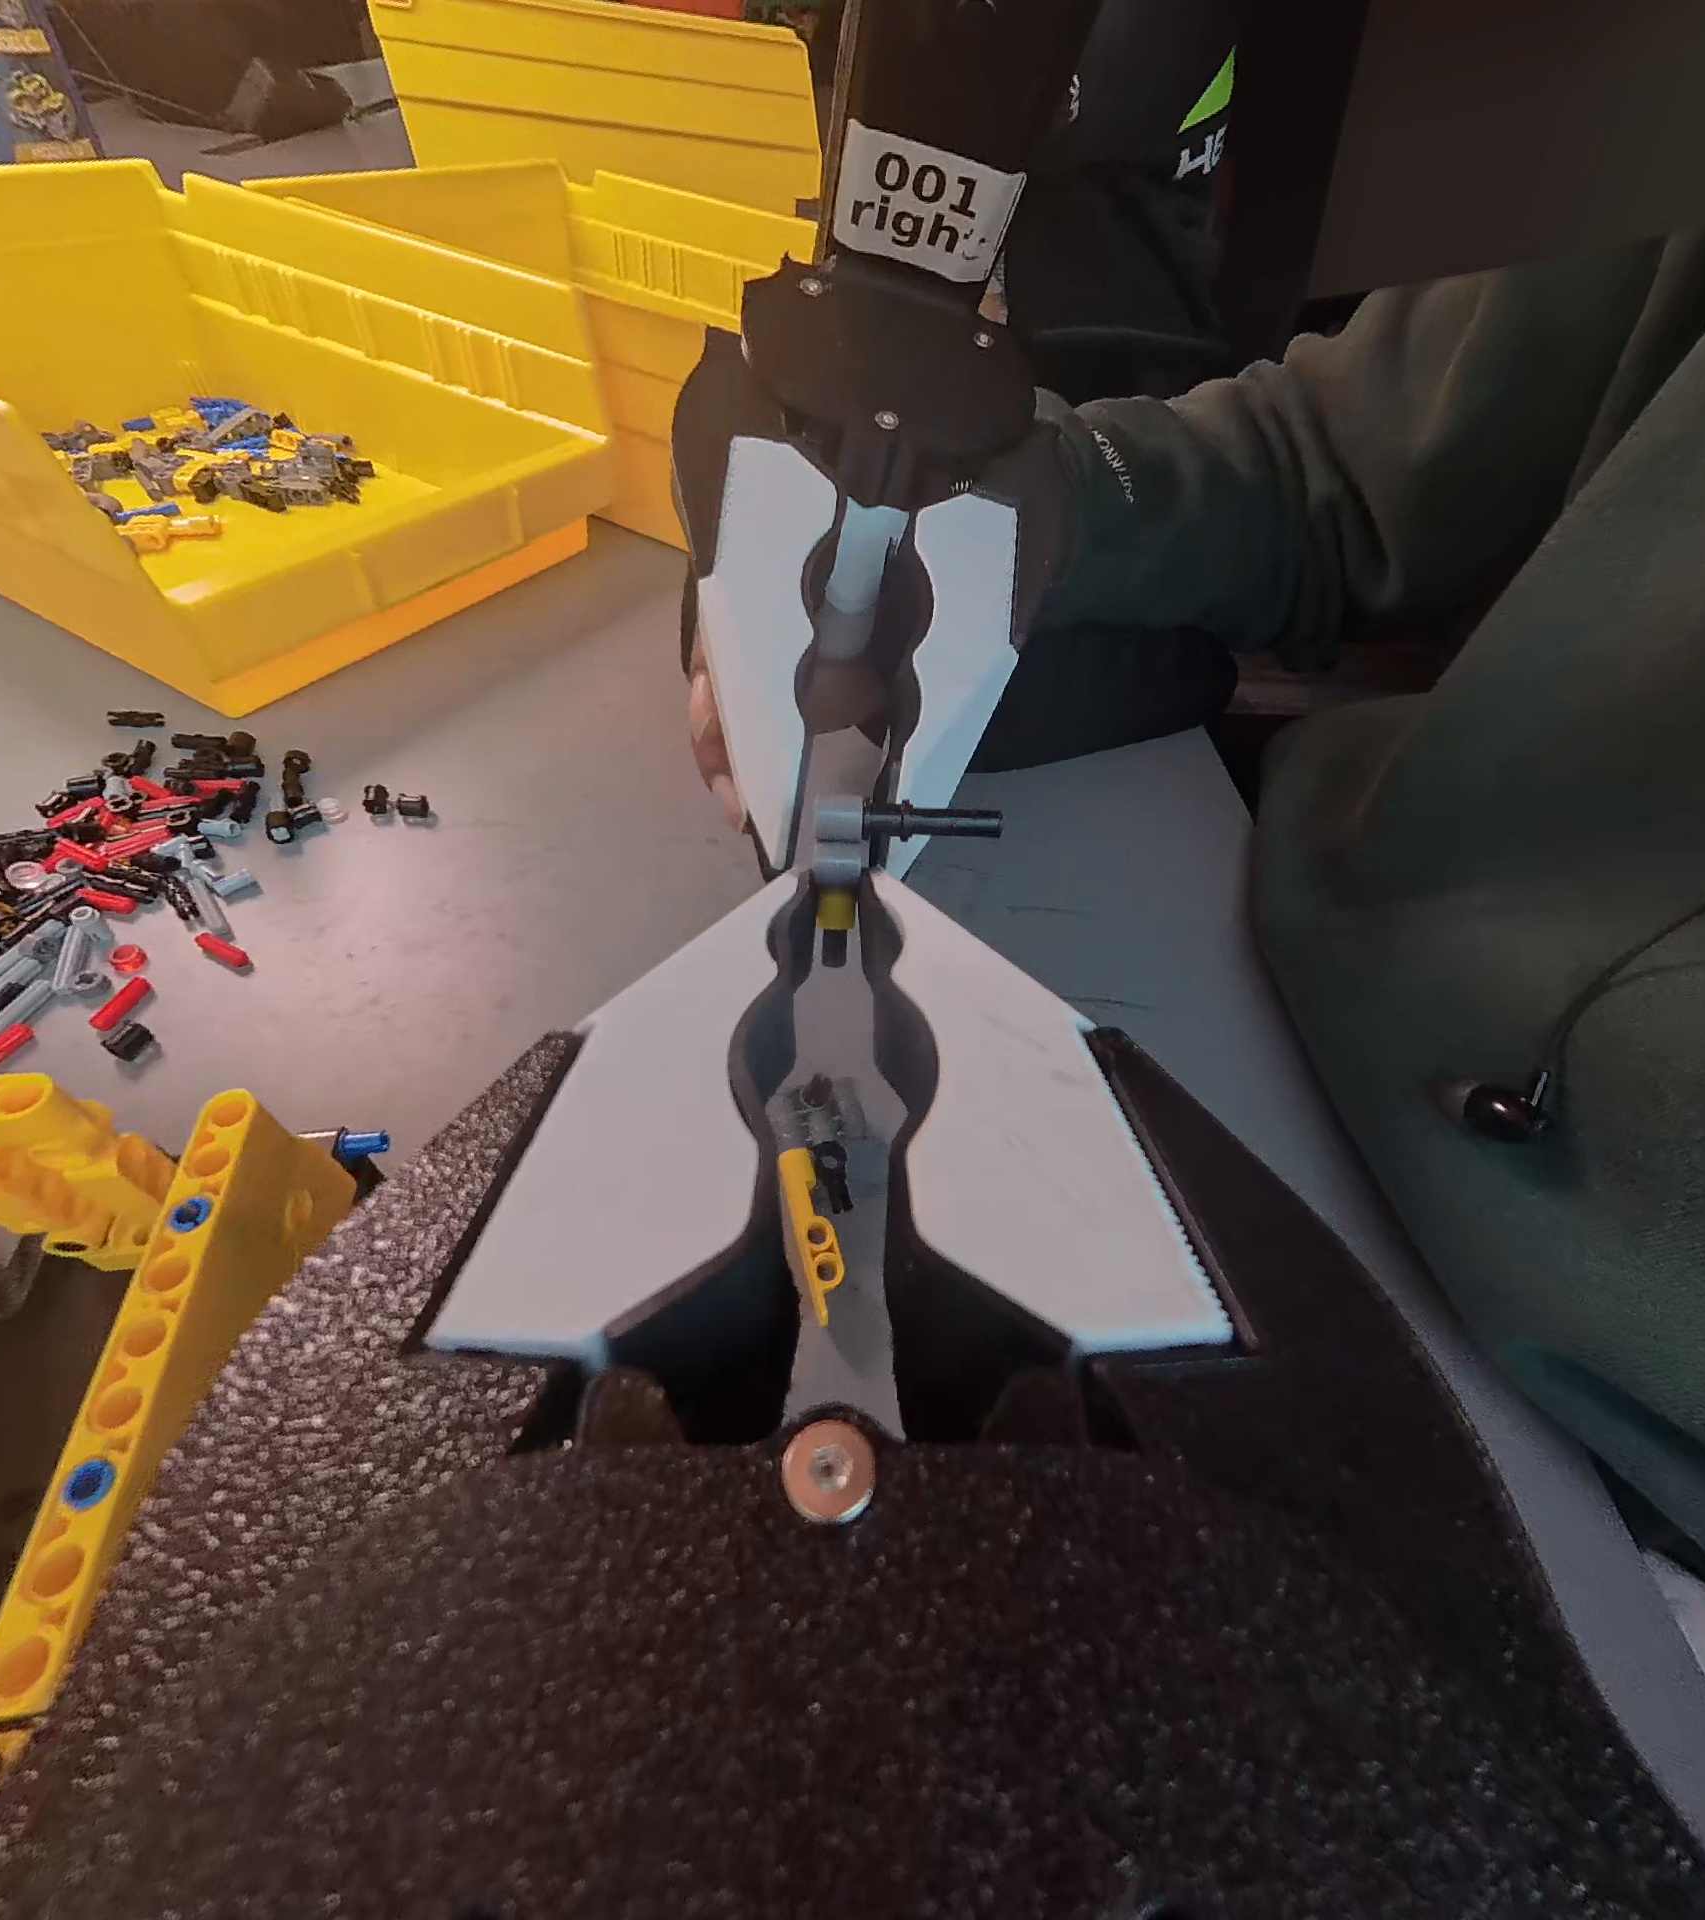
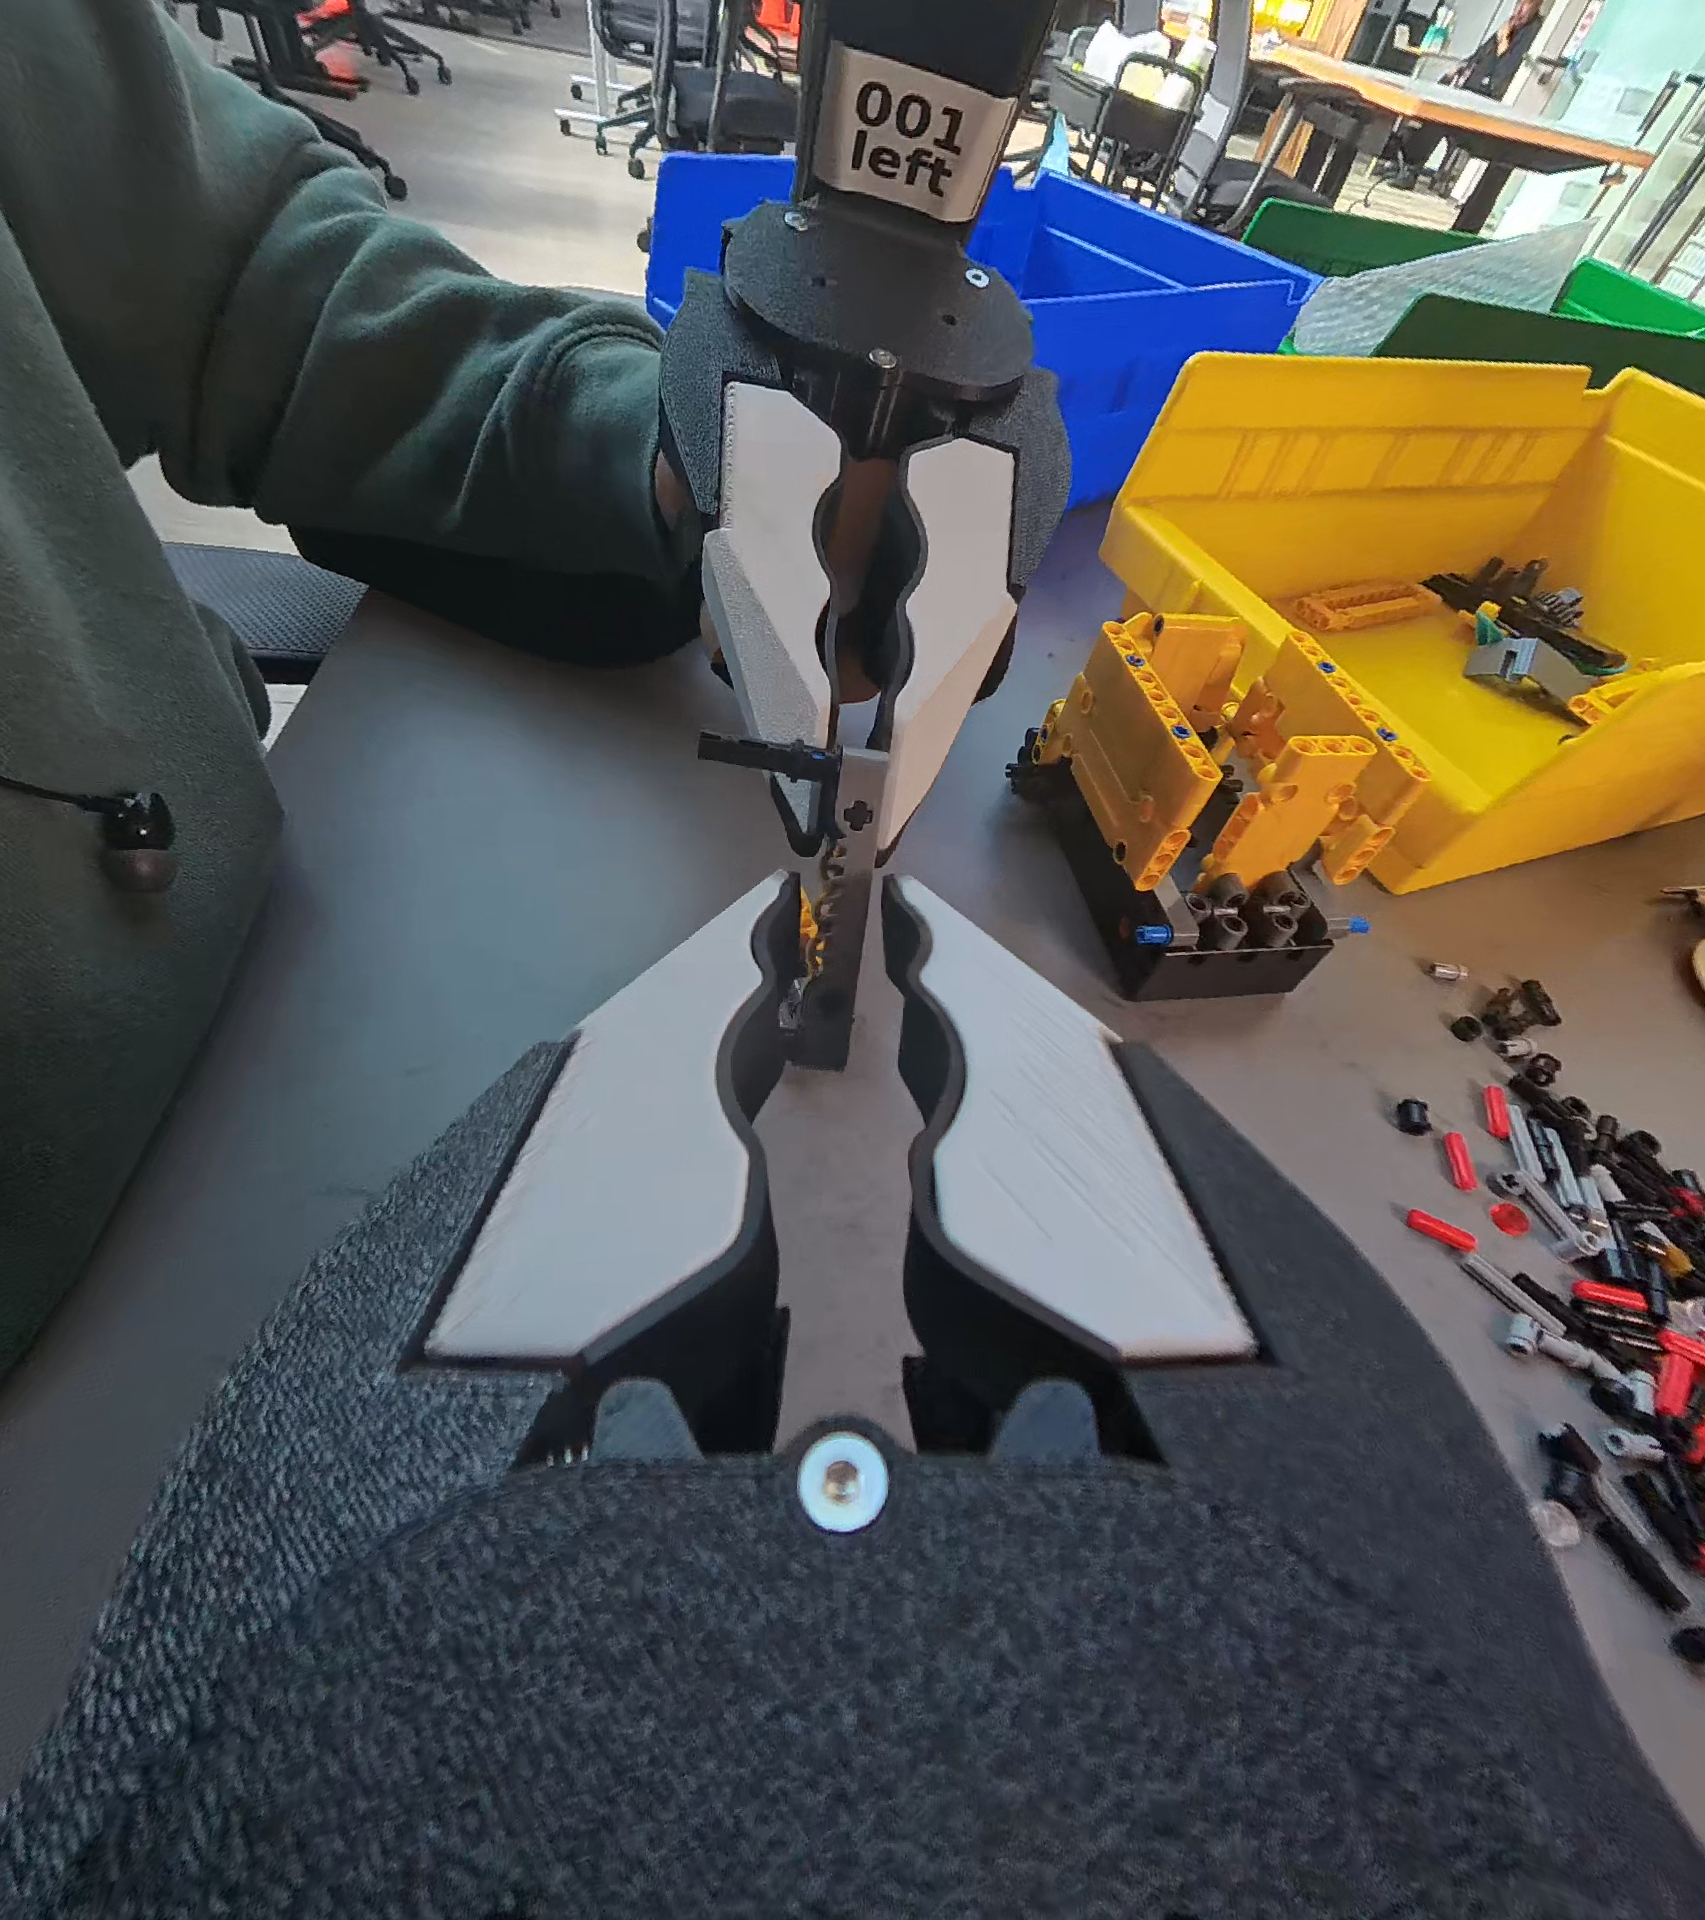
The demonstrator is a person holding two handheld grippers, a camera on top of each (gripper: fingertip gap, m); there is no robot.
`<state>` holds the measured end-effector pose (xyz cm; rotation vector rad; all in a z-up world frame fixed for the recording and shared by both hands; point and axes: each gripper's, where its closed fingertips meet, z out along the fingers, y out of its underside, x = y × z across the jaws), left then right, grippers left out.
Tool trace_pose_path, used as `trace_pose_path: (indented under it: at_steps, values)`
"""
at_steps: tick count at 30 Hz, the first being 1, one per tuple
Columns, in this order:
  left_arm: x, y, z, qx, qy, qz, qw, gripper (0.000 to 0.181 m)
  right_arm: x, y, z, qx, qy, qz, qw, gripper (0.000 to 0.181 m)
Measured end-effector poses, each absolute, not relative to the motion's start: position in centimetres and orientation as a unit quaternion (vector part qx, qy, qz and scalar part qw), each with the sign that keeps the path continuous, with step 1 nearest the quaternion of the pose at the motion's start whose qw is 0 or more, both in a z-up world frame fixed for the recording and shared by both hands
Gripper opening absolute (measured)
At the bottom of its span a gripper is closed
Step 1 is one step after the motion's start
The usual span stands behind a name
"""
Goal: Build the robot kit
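Left view, left tool (image 1: 835, 888): closed on the lower, yellow end of a small assembly (image 1: 840, 852), at the centre of the view and raised off the bench (image 1: 474, 831).
Left view, right tool (image 1: 832, 844): comes in from 12 o'clock, tips pinched on the grey top of the same assembly. With one grip at each end, the piece seems braced against twisting.
Left view, axle (image 1: 931, 824): black, sticking out toward 3 o'clock. Neither tool touches it, so the stub stays exposed.
Left view, surroundings: parts pile (image 1: 48, 883) at 9 o'clock, yellow bin (image 1: 235, 644) at 10 o'clock, yellow model (image 1: 152, 1299) at 8 o'clock. All are well apart from the tips.
Right view, right tool (image 2: 832, 888): tips close on either side of the grey strip, which runs back between its fingers. It looks like a grip low on the assembly.
Right view, left tool (image 2: 853, 821): enters from 12 o'clock, clamped on the far end.
Right view, axle: points toward 9 o'clock, in open air.
Right view, surroundings: model at 2 o'clock beside the bin, pile at 4 o'clock, blue bin (image 2: 1087, 270) at 1 o'clock.
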<state>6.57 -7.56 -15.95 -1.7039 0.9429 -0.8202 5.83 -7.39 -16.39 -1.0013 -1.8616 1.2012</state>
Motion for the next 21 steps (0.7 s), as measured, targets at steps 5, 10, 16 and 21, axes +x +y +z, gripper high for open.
trace_pose_path:
  at_steps: [5,10,16,21]
  values:
    - [6.8,-7.6,-16.6,-0.711,0.394,-0.331,0.479,0.007,5.9,-7.4,-16.9,-0.387,-0.724,0.462,0.336,0.006]
    - [5.2,-7.4,-18.0,-0.754,0.386,-0.299,0.439,0.025,5.5,-4.7,-17.0,-0.435,-0.696,0.443,0.361,0.006]
    - [4.7,-8.5,-23.1,-0.817,0.408,-0.239,0.329,0.035,5.6,-1.0,-17.9,-0.491,-0.671,0.403,0.384,0.006]
    - [5.0,-7.8,-24.1,-0.825,0.417,-0.185,0.334,0.032,5.5,-0.3,-19.0,-0.501,-0.682,0.36,0.393,0.006]
